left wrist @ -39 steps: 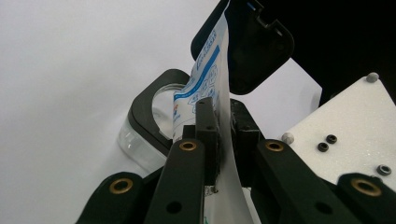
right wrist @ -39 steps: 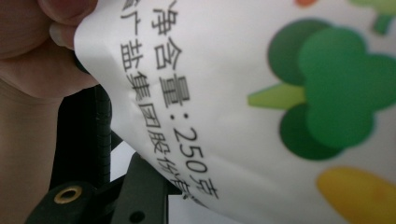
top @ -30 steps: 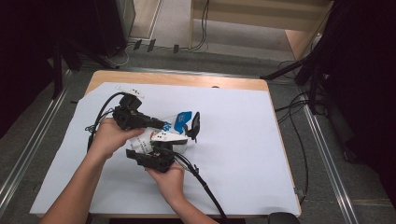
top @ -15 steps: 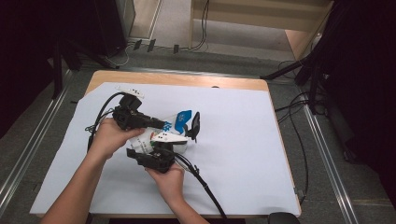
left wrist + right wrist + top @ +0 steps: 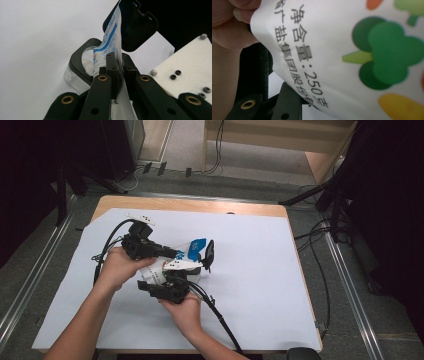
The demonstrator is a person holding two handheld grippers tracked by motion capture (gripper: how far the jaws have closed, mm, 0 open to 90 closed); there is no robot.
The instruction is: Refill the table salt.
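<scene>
Nothing has shifted since the earlier high-view pictures: both hands, both tools and the packet sit exactly where they were a second ago. The desk (image 5: 260, 285), wooden at its far edge and covered by a large white sheet (image 5: 250, 270), carries the work left of its middle. There the person's left hand (image 5: 117, 267) holds the left claw (image 5: 177, 254) pointing toward the right of the high view, and the right hand (image 5: 187, 312) holds the right claw (image 5: 172, 277) just nearer the person, the two tools crowded together around a white plastic pouch (image 5: 175, 265) with blue print. In the left gripper view the left claw (image 5: 118, 72) is fully closed, its black pads pinching the thin upper part of the pouch (image 5: 110, 42), whose top rises toward an open black flip lid (image 5: 137, 27); below it stands a clear container with a black rim (image 5: 77, 67) on the white sheet. In the right gripper view the pouch (image 5: 352, 57) lies very close to the camera; whether the right claw presses on it cannot be told, since its tips are hidden behind the packet, though the jaws stand partly apart. The printing there reads in Chinese characters "净含量:250克", a net weight of 250 grams, with another line of characters beside it cut off at the edge, and cartoon vegetables: a green broccoli, something yellow, something orange. The blue lettering seen from the left claw is too small to read.
</scene>
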